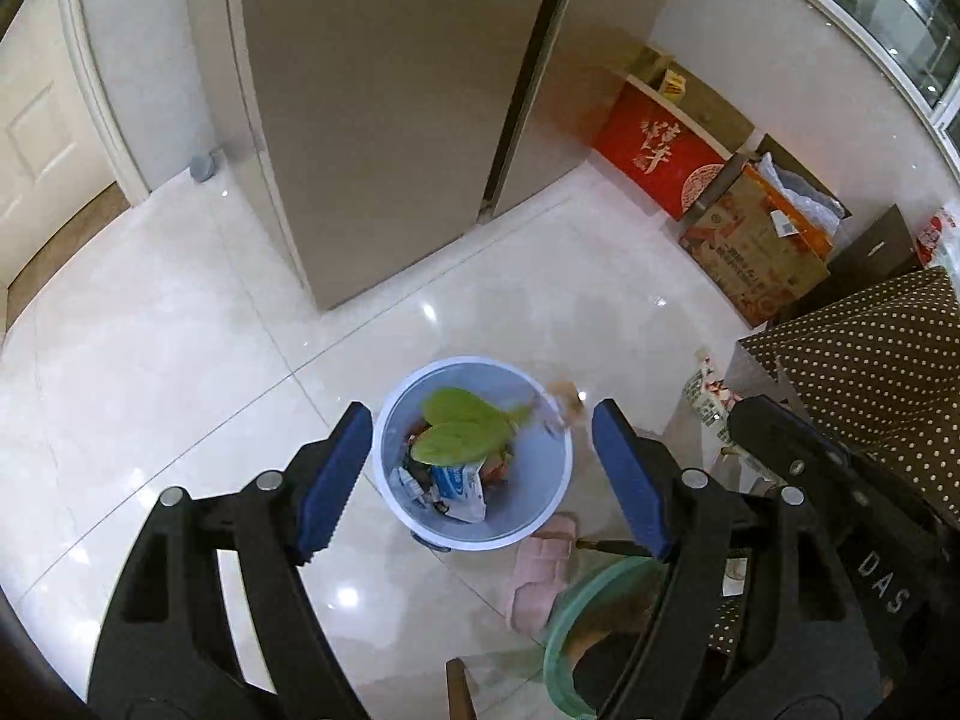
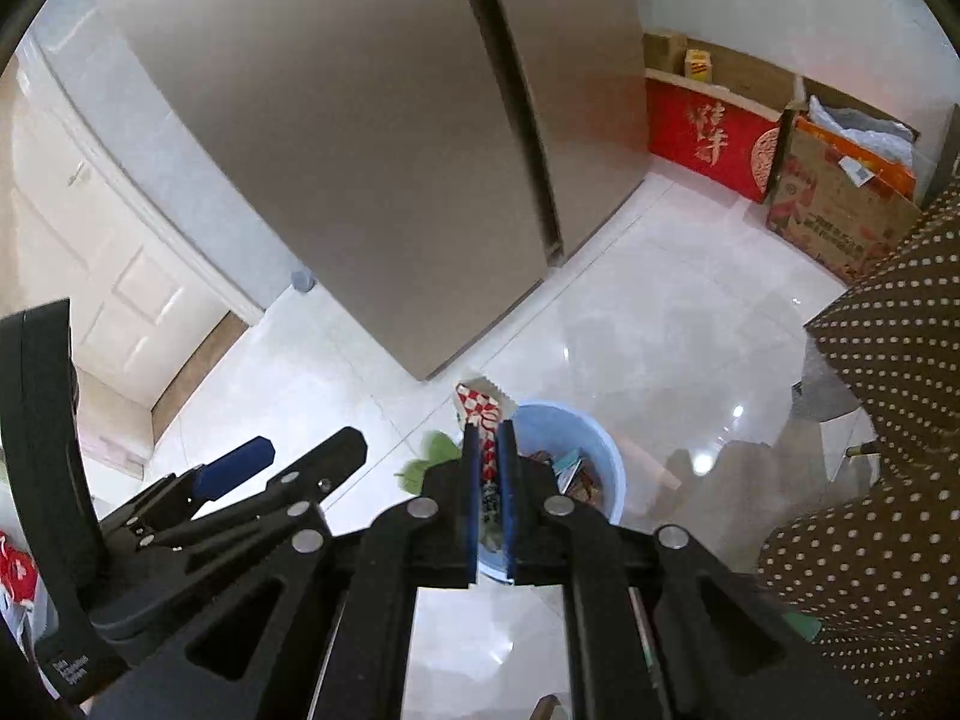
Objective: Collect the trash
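My left gripper [image 1: 480, 474] hangs spread over the blue bin [image 1: 558, 480] of trash on the floor, my right gripper [image 2: 489, 480] pinches a red-checked wrapper [image 2: 480, 414], its print unreadable.

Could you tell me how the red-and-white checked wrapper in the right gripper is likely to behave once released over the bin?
The wrapper looks thin and pinched flat in the right gripper, so it is probably light and floppy. It may flutter rather than drop straight. The blue bin below is open-topped, so it should probably still land inside.
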